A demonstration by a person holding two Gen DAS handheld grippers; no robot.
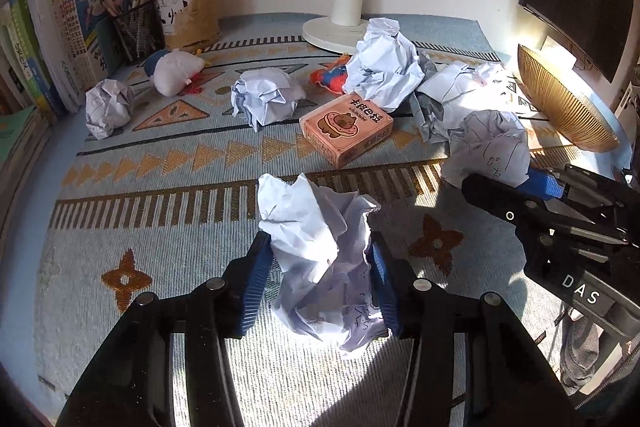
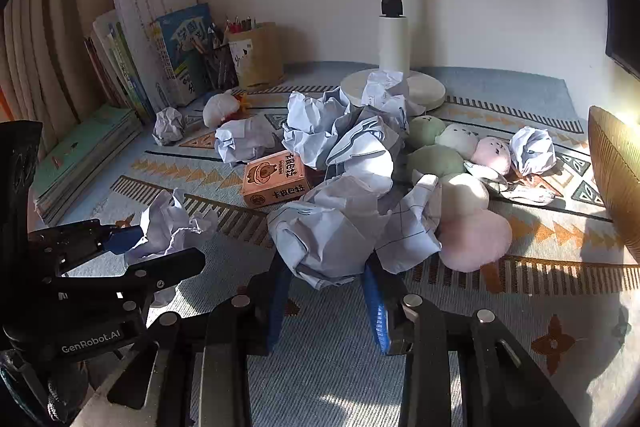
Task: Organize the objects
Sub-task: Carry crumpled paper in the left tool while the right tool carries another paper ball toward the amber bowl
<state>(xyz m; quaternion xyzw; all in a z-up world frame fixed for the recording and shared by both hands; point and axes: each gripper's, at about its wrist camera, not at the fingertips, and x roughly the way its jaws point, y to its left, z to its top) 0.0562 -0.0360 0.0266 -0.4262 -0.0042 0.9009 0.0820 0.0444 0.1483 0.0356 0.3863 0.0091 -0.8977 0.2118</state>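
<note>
Several crumpled sheets of white paper lie on a patterned blue cloth (image 1: 160,219). My left gripper (image 1: 320,247) is shut on one crumpled paper ball (image 1: 312,227), its blue pads pressing both sides, near the table's front. In the right wrist view that left gripper (image 2: 170,245) shows at the left with its paper ball (image 2: 168,223). My right gripper (image 2: 326,273) is shut on a larger crumpled paper ball (image 2: 332,239) with pen lines on it. The left wrist view shows this right gripper (image 1: 516,179) at the right edge, with its paper ball (image 1: 488,143).
A pink box (image 1: 346,131) lies mid-table among loose paper balls (image 1: 266,95). A white lamp base (image 1: 332,31) stands at the back. Books (image 1: 68,27) and pen holders (image 1: 140,23) fill the back left. A ribbed golden bowl (image 1: 560,103) sits at the right, with plush toys (image 2: 472,227) nearby.
</note>
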